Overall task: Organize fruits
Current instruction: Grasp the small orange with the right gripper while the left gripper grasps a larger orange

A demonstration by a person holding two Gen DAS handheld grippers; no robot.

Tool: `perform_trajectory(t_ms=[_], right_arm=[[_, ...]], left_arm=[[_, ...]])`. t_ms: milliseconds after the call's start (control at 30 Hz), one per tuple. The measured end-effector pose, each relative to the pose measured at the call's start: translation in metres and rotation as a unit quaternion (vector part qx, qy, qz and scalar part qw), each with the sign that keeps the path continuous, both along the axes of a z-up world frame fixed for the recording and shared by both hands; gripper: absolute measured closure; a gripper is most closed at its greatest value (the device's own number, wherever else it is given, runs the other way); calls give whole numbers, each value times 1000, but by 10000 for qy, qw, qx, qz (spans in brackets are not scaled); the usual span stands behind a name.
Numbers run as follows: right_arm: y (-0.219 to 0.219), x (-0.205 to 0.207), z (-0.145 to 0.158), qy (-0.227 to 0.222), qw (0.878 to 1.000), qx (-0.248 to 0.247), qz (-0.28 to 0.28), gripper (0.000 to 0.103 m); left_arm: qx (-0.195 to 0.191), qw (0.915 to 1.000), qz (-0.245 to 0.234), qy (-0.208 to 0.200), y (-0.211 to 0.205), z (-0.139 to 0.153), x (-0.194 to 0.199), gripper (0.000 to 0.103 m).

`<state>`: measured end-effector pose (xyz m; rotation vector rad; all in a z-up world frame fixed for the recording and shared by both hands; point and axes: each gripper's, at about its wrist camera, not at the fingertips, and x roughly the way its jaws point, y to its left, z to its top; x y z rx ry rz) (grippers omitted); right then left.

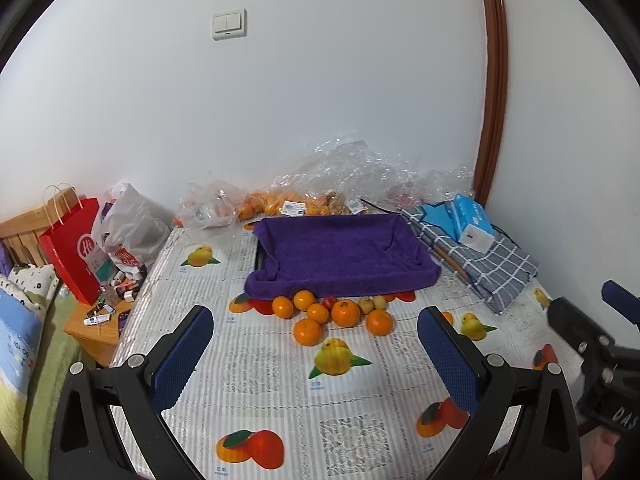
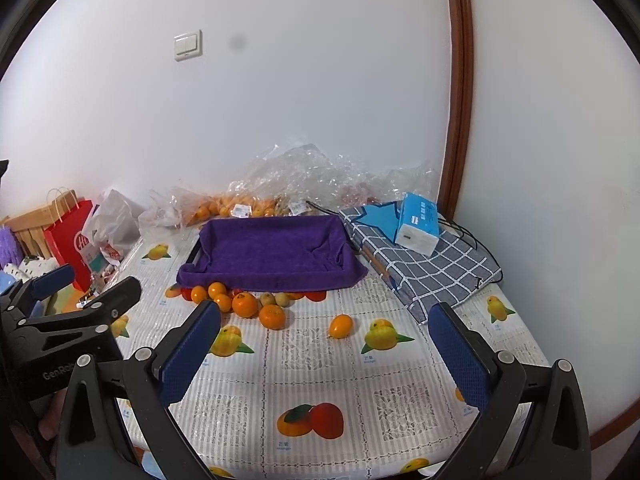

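Observation:
Several oranges and small pale and red fruits lie in a cluster on the fruit-print tablecloth, just in front of a purple cloth-lined tray. The cluster also shows in the right wrist view, with the tray behind it. One orange lies apart to the right of the cluster. My left gripper is open and empty, held above the table short of the fruit. My right gripper is open and empty, near the lone orange. Each gripper shows at the edge of the other's view.
Clear plastic bags with more oranges lie against the wall behind the tray. A folded checked cloth with a blue tissue box sits at the right. A red paper bag and clutter stand off the table's left edge.

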<state>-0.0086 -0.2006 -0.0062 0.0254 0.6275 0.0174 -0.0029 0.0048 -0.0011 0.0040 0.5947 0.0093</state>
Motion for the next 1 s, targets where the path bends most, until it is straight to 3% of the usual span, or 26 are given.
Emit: perform_trajectory(t_ms=[167, 300, 400, 600, 767, 867, 1000], right_arm=[[-11, 10, -17, 13, 9999, 159, -59, 1], [-17, 25, -38, 212, 9993, 15, -307, 1], [-23, 41, -58, 372, 9985, -29, -404, 1], [-36, 74, -108, 934, 9943, 390, -346, 4], [-41, 105, -155, 1555, 9847, 742, -265, 23], [-35, 116, -173, 1567, 9851, 662, -266, 33], [-27, 129, -187, 1522, 9859, 678, -165, 33]], left_arm=[[-83, 9997, 165, -127, 13, -11, 8, 0], [-404, 9987, 15, 296, 26, -32, 30, 1], [-418, 9973, 18, 612, 34, -50, 46, 1], [-389, 9940, 275, 985, 61, -96, 73, 4], [-268, 9902, 526, 1268, 77, -131, 91, 9], [-153, 9883, 585, 1402, 83, -152, 100, 19], [-334, 9855, 513, 1585, 88, -170, 104, 34]])
